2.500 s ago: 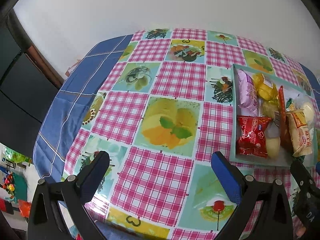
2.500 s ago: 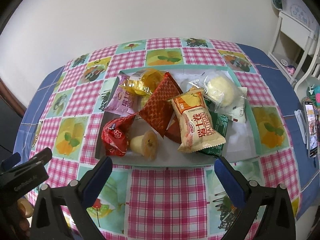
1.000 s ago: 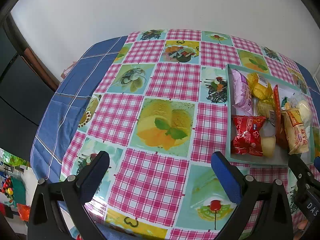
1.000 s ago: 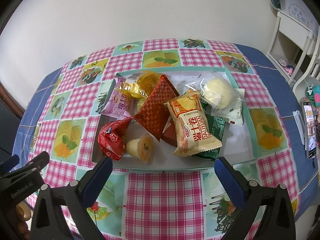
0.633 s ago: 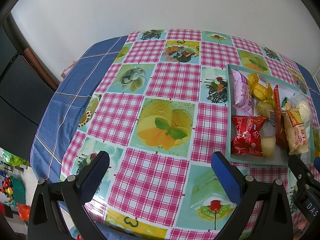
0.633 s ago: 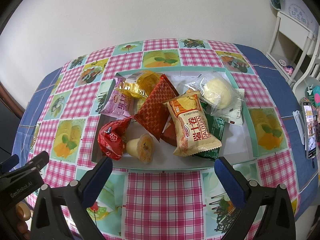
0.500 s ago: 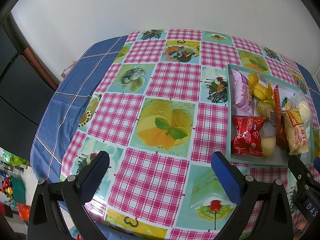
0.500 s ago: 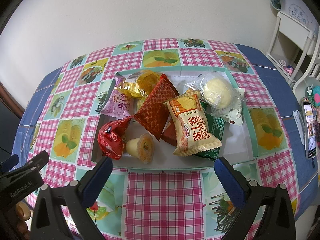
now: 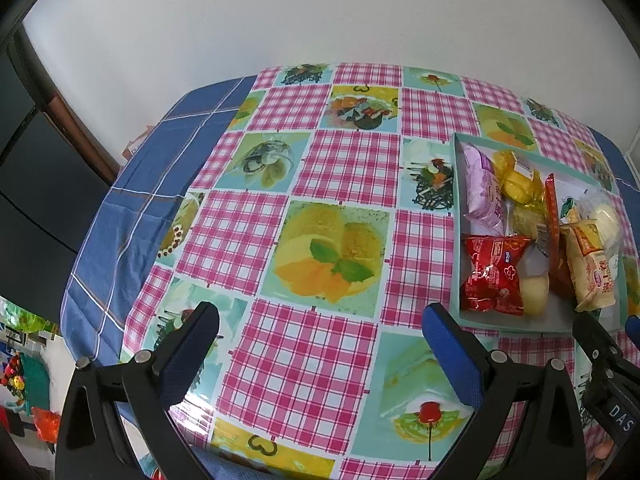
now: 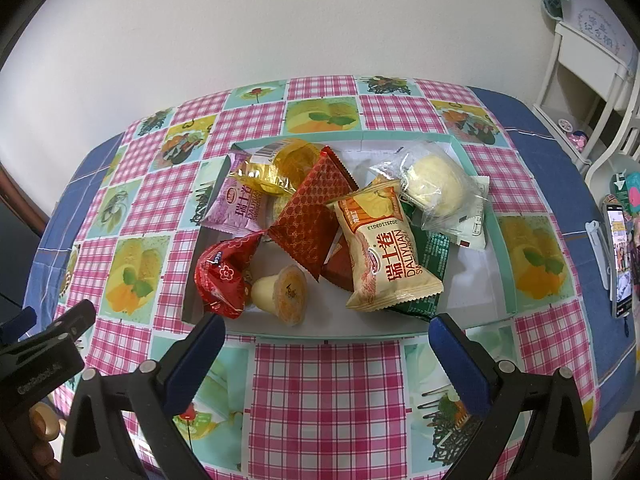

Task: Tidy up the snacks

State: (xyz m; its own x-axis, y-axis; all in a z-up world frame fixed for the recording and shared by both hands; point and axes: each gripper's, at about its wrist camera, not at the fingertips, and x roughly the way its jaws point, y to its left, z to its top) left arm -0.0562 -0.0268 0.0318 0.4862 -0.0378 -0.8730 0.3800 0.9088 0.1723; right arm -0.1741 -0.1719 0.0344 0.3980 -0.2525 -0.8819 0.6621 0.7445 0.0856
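Observation:
A shallow teal-rimmed tray [image 10: 505,256] on the table holds several snacks: a red packet [image 10: 224,276], a jelly cup [image 10: 284,294], a red triangular pack [image 10: 316,212], an orange Swiss-roll pack [image 10: 384,248], a purple pack [image 10: 240,210], a yellow jelly [image 10: 280,168] and a wrapped bun [image 10: 434,186]. My right gripper [image 10: 326,346] is open and empty, just before the tray's near edge. My left gripper [image 9: 320,340] is open and empty over the tablecloth, left of the tray [image 9: 456,216]. The red packet [image 9: 494,276] lies at the tray's near left corner.
The round table carries a pink-checked cloth [image 9: 344,168] with food pictures over a blue cloth [image 9: 132,200]. A phone [image 10: 620,256] lies at the table's right edge. A white shelf unit [image 10: 592,64] stands at the far right. A white wall is behind.
Both grippers pulled back slightly from the tray between 2.5 s and 1 s ago. Since then nothing has visibly moved.

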